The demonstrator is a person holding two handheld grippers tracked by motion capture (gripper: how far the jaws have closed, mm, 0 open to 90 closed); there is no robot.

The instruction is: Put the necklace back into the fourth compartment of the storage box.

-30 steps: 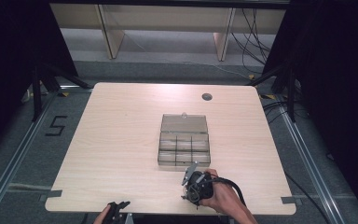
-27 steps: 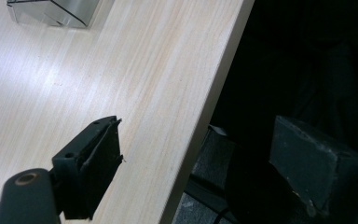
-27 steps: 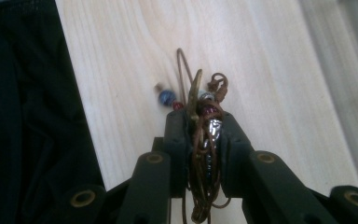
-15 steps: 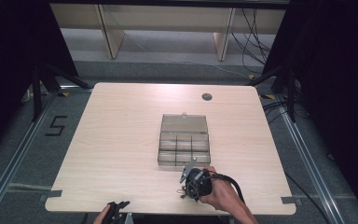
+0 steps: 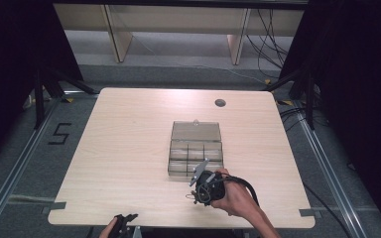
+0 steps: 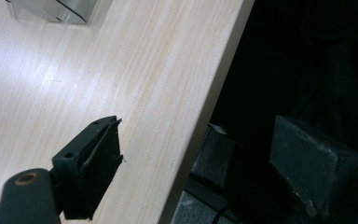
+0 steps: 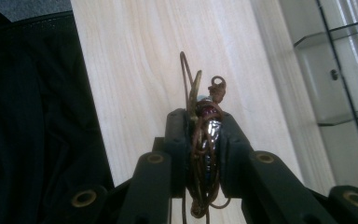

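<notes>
My right gripper [image 7: 204, 122] is shut on a tangle of copper wire jewellery with a dark red bead [image 7: 208, 112]; wire loops and a small clasp stick out past the fingertips. In the high view this right gripper [image 5: 197, 192], in a person's hand, hovers over the table's front edge just in front of the clear compartment box [image 5: 196, 148], with the wire piece [image 5: 193, 196] dangling at its tips. The left gripper [image 5: 126, 219] sits at the table's near edge. In its own view the left gripper [image 6: 205, 163] stands open with nothing between the jaws.
The box's lid [image 5: 196, 131] lies open toward the back. The box also shows at the right of the right gripper view [image 7: 335, 70] and in the top corner of the left gripper view [image 6: 56, 9]. The light wooden table [image 5: 129, 148] has a cable hole [image 5: 220, 103] at the back.
The right gripper has risen a little off the table near the box's front, carrying the wire piece. The left gripper has stayed in place.
</notes>
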